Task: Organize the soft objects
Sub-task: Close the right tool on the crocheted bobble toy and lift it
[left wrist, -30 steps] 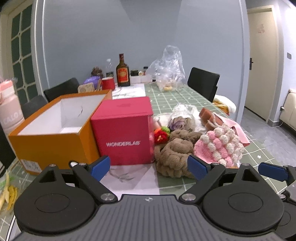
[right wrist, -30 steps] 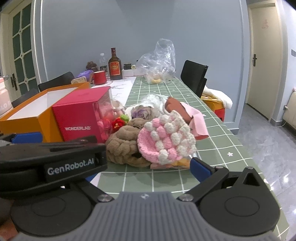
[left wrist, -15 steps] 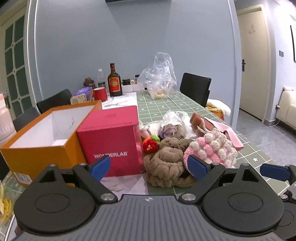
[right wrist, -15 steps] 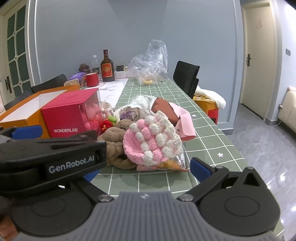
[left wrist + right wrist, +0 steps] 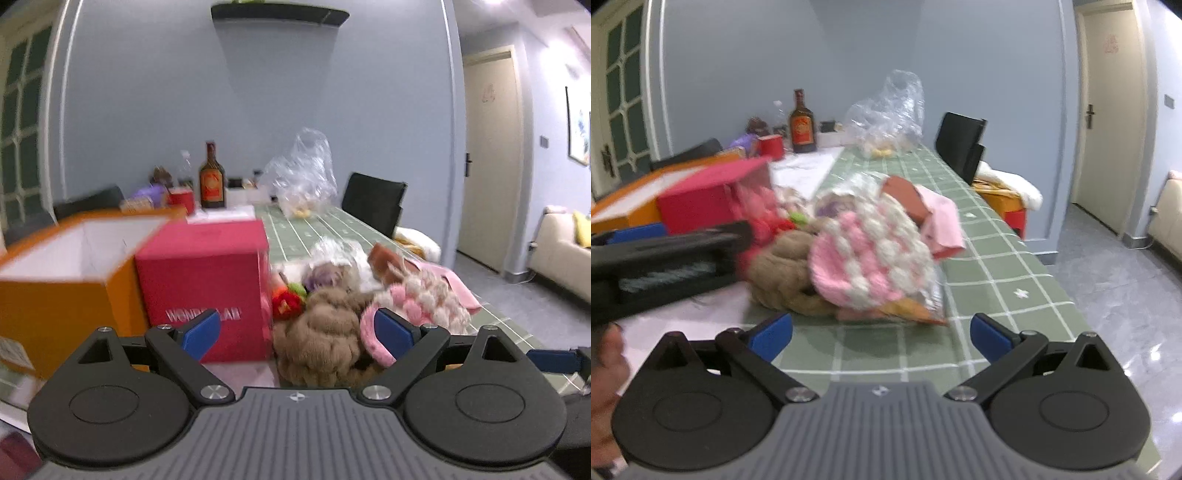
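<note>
Desk: green grid cloth, carrying the soft pile mid-surface.
Orange box: standing open beside the red box; likely destination.
Brown knit: lying coiled, touching the pink-and-white crochet piece.
Left hand-held gripper: hanging released, empty.
Right hand-held gripper: likewise released.
Advice: closing on one item only, lifting clear of the wrapper.

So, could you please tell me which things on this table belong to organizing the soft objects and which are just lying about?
For the job:
- pink and white knitted piece
- brown plush bundle
- red soft toy
- open orange box

Lying about:
- brown bottle
- red cup
- clear plastic bag
- black chair
</note>
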{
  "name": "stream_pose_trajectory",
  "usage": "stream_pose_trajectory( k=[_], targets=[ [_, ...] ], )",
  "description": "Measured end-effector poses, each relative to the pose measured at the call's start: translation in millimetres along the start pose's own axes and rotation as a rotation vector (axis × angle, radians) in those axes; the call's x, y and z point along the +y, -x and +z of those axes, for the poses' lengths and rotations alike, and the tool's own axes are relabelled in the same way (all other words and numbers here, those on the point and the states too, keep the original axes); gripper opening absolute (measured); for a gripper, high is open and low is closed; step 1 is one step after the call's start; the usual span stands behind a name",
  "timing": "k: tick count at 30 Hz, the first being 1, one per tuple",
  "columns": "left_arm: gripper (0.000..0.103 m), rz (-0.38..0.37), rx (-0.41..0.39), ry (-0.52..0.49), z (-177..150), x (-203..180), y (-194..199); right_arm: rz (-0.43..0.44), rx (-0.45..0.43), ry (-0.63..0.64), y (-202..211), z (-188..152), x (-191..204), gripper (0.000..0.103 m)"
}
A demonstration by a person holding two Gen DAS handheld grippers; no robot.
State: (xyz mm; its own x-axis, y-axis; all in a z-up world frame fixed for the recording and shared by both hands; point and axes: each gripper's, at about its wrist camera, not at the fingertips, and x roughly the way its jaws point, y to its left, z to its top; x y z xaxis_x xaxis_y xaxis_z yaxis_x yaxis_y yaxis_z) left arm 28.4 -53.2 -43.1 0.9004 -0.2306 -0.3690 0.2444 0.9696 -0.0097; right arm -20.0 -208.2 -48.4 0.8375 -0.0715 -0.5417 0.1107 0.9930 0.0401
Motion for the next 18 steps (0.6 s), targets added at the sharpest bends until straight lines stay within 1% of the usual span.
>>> stream_pose_trajectory(
  k=[1, 2, 4, 7, 10, 14, 16, 18],
  targets=[
    [0.103, -0.028, 0.025, 0.021, -3.4, 5.7, -5.7, -0.007, 0.003, -0.012, -0.1, -1.8, -3.4, 0.100],
    [0.103, -0.037, 0.040, 0.056, -6.5, 10.8, -10.5, -0.001, 0.009, -0.024, -0.5, -3.6, -6.9, 0.100],
    [0.103, -0.042, 0.038, 0.120, -13.6, 19.0, -13.7, 0.030, 0.023, -0.050, -1.7, -4.7, -15.2, 0.100],
    [0.103, -0.056, 0.054, 0.128, -14.4, 22.0, -15.7, 0.032, 0.007, -0.085, -5.3, -0.3, -19.5, 0.100],
    [0.103, -0.020, 0.050, 0.114, -17.1, 20.7, -14.6, 0.045, -0.027, -0.093, -11.0, 7.8, -13.9, 0.101],
    [0.103, 0.071, 0.060, 0.108, -22.7, 23.3, -16.4, 0.050, -0.022, -0.075, -31.2, 21.9, -2.2, 0.101],
    [0.103, 0.089, 0.076, 0.133, -23.4, 30.3, -16.7, 0.049, -0.019, -0.067, -40.0, 28.1, 1.9, 0.100],
    [0.103, 0.087, 0.106, 0.162, -24.5, 36.8, -20.2, 0.054, 0.003, -0.048, -49.9, 33.6, 5.8, 0.100]
  ],
)
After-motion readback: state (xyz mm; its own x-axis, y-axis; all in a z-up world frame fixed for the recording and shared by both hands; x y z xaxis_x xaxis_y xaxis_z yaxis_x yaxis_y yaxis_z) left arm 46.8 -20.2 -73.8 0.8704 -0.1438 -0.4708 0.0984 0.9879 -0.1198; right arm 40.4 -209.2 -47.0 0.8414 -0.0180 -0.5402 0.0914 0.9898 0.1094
